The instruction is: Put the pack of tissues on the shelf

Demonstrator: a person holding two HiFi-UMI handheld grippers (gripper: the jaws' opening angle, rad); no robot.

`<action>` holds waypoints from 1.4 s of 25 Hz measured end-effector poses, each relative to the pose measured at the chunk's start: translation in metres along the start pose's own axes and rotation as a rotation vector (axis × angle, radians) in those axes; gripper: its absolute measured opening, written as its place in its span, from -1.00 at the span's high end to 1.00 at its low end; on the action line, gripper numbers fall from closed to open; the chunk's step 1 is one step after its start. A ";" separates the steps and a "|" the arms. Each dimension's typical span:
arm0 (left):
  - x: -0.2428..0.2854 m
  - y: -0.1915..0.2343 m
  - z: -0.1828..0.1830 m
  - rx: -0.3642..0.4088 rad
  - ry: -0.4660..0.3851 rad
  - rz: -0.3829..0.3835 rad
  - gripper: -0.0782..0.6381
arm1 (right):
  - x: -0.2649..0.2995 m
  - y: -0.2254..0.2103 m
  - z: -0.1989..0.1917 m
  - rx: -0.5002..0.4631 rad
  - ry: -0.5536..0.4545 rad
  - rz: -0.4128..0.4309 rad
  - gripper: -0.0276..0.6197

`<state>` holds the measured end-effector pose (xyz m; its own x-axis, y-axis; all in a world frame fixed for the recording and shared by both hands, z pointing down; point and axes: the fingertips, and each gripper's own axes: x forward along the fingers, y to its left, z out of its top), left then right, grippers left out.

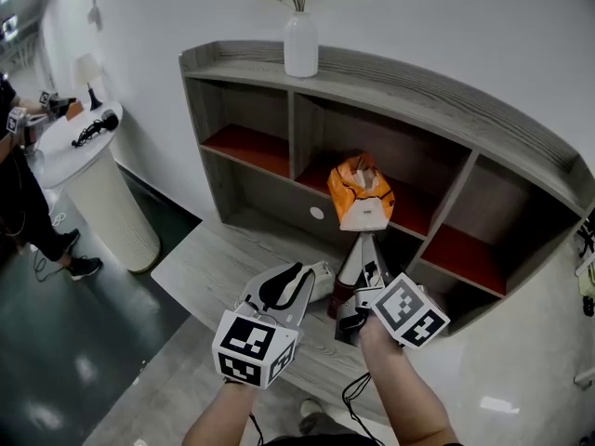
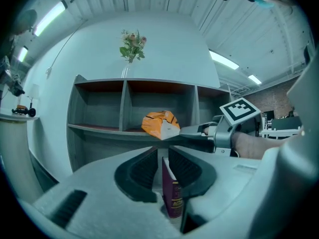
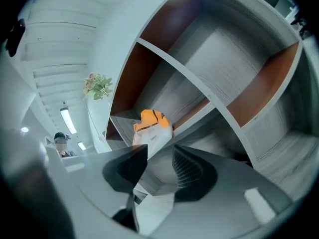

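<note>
Grey wooden shelf (image 1: 400, 86) against a white wall: the orange-and-white pack of tissues (image 1: 360, 191) lies in its upper middle compartment, just beyond the released fingers of the right gripper (image 1: 368, 242). The left gripper (image 1: 305, 279) has its fingers clenched on a slim maroon book (image 2: 172, 193).

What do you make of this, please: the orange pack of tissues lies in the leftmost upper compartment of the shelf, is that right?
Not quite: the orange pack of tissues lies in the middle upper compartment of the shelf, not the leftmost one, as the head view shows.
</note>
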<state>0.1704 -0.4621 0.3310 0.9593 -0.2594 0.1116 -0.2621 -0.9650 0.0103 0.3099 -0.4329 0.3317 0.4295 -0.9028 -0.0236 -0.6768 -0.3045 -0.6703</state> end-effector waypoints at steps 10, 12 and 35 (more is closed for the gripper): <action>-0.016 -0.009 -0.004 -0.057 -0.045 0.022 0.78 | -0.037 0.011 -0.013 -0.102 0.042 0.069 0.84; -0.019 -0.010 -0.006 -0.058 -0.045 0.028 0.78 | -0.042 0.012 -0.015 -0.138 0.046 0.074 0.93; -0.043 -0.007 -0.054 -0.105 0.008 0.069 0.82 | -0.087 -0.012 -0.074 -0.381 0.201 0.080 0.93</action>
<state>0.1252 -0.4422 0.3794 0.9377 -0.3248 0.1232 -0.3379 -0.9352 0.1062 0.2360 -0.3735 0.3966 0.2672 -0.9578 0.1061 -0.8916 -0.2875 -0.3498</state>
